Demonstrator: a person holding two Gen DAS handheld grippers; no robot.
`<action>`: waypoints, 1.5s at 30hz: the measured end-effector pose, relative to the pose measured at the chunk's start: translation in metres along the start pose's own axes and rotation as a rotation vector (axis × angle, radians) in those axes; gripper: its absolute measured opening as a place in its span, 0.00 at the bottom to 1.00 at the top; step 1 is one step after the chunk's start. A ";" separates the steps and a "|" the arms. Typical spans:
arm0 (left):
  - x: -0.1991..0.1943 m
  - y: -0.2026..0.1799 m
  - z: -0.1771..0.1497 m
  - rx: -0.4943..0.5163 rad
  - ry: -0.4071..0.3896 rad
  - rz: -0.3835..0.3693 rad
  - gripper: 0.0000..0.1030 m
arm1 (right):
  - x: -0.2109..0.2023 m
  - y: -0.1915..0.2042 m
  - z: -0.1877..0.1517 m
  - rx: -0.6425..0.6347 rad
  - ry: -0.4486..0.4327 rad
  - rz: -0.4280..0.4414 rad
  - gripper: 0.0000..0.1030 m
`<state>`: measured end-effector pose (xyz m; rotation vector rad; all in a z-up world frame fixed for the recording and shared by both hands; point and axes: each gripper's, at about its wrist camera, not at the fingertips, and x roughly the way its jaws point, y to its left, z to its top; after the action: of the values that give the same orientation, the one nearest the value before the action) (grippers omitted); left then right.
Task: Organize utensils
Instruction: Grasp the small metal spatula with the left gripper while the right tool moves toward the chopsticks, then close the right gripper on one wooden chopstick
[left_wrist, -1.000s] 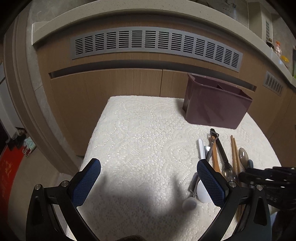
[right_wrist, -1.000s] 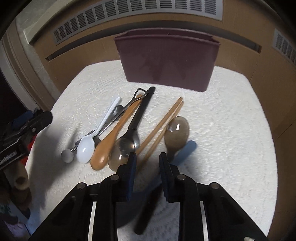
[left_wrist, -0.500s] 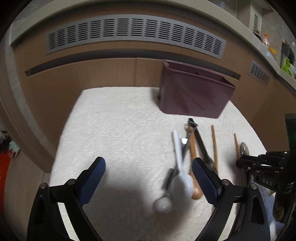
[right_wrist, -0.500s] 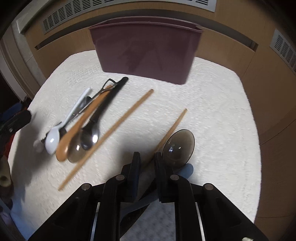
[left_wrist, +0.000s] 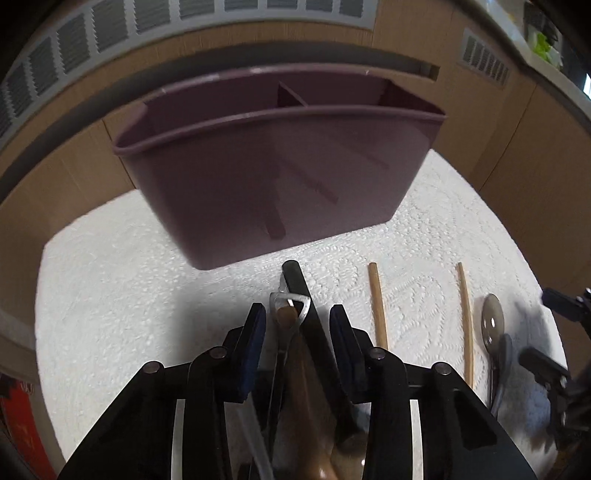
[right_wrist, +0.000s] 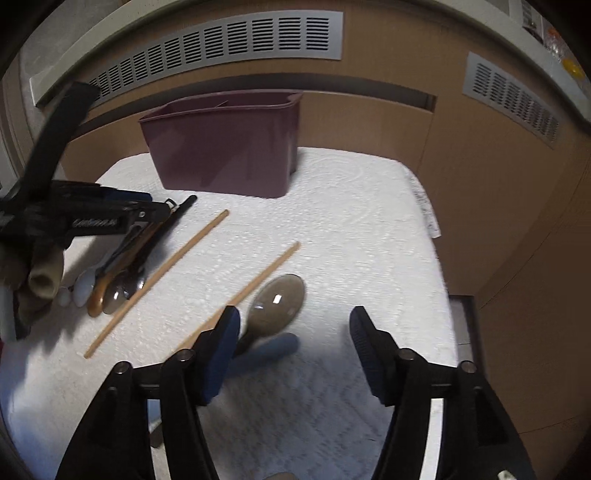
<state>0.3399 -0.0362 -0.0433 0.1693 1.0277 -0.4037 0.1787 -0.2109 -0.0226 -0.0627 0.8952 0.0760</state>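
Note:
A maroon divided utensil caddy (left_wrist: 273, 162) stands at the back of the white cloth; it also shows in the right wrist view (right_wrist: 225, 147). My left gripper (left_wrist: 297, 328) straddles a bundle of utensils: a wooden spoon (left_wrist: 295, 354), a black-handled spoon (left_wrist: 295, 280) and a metal peeler. Its jaws are narrowed around the handles; contact is unclear. My right gripper (right_wrist: 295, 328) is open and empty, above a translucent brown spoon (right_wrist: 277, 302). Two wooden chopsticks (right_wrist: 177, 262) lie apart on the cloth.
The white lace cloth (right_wrist: 351, 206) covers a small table in front of wooden cabinets with grey vents (right_wrist: 221, 37). The table's right edge drops off near my right gripper. A white spoon (right_wrist: 85, 284) lies at the bundle's left end.
My left gripper moved right and forward over the utensil bundle and narrowed its jaws. My right gripper opened wide and pulled back; the two chopsticks now lie separated.

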 end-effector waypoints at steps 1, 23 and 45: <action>0.006 0.000 0.003 -0.006 0.023 0.005 0.36 | -0.002 -0.003 -0.001 0.002 -0.007 -0.011 0.74; -0.137 0.037 -0.054 -0.241 -0.449 0.020 0.20 | 0.046 0.062 0.064 0.029 0.106 0.136 0.34; -0.171 0.039 -0.068 -0.290 -0.488 -0.029 0.20 | -0.007 0.052 0.083 -0.028 -0.053 0.126 0.07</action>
<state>0.2242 0.0635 0.0666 -0.1982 0.5970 -0.2972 0.2346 -0.1520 0.0334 -0.0306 0.8443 0.2069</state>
